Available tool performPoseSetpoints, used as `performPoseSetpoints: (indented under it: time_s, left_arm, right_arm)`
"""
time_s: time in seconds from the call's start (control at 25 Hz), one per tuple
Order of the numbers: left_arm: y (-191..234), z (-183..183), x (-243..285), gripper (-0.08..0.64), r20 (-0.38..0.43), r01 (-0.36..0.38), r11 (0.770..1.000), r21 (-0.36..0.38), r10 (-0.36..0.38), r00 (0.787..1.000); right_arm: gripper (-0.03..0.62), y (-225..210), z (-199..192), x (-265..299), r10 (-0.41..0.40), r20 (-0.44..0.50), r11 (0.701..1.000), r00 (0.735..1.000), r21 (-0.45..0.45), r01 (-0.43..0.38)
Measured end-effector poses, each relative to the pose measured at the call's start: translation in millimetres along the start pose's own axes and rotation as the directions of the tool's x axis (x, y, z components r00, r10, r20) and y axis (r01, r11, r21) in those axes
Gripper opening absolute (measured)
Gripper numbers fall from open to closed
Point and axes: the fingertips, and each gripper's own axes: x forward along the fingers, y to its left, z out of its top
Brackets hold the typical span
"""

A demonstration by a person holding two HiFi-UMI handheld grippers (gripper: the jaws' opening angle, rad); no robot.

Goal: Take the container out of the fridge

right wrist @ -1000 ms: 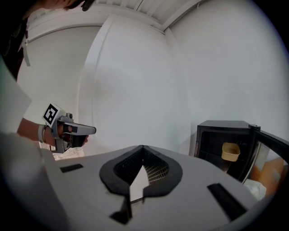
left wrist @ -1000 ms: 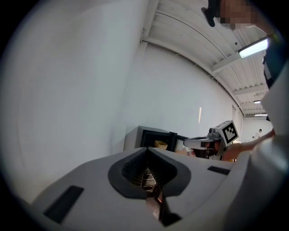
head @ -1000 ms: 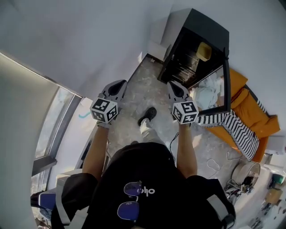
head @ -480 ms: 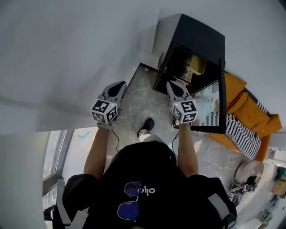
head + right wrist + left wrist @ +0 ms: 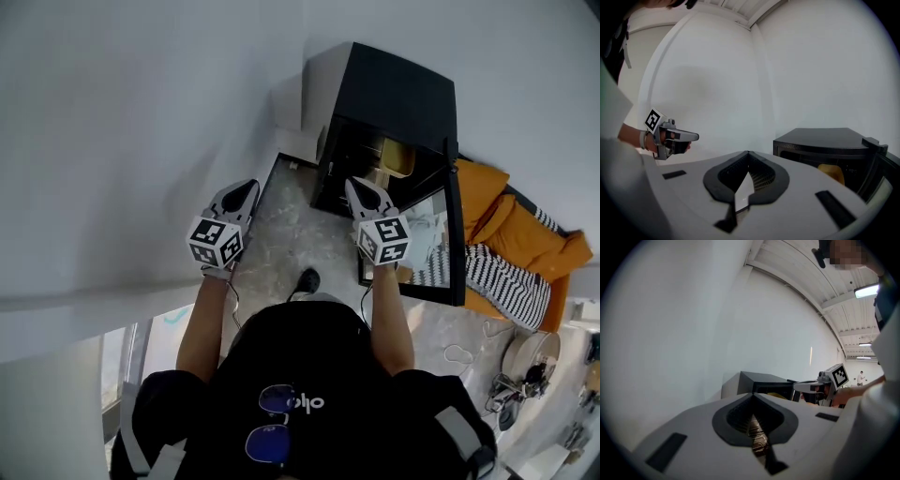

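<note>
A speckled grey stone floor (image 5: pixel 281 246) lies underfoot, closed in by plain white walls (image 5: pixel 122 131) from 9 to 12 o'clock, with an orange sofa (image 5: pixel 530 239) bearing a black-and-white striped cloth (image 5: pixel 506 281) at 3 o'clock. Above the floor, the left tongs (image 5: pixel 248 187) at 11 o'clock and the right tongs (image 5: pixel 356 185) at 1 o'clock each have their jaws pressed together on nothing. Farther out at 1 o'clock, a small black fridge (image 5: pixel 394 94) stands against the wall with its door (image 5: pixel 448 234) swung open, and the yellow box-shaped container (image 5: pixel 397 157) sits inside on an upper shelf, clear of both tongs.
</note>
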Motion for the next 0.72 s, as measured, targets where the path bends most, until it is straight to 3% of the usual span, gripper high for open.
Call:
performPoseSetpoints:
  time_s: [0.4, 0.72]
  left_arm:
    - [7.9, 0.6, 24.3, 0.005, -0.003, 0.027, 1.0, 0.0, -0.027, 1.0]
    - [-0.7, 8.1, 76.3, 0.005, 0.0, 0.148, 0.989, 0.005, -0.148, 0.989]
  right_arm:
    - [0.008, -23.4, 3.7, 12.3, -0.036, 0.009, 0.999, 0.999, -0.006, 0.036]
    - [0.009, -55.7, 1.2, 2.5, -0.134, -0.007, 0.991, 0.991, -0.006, 0.134]
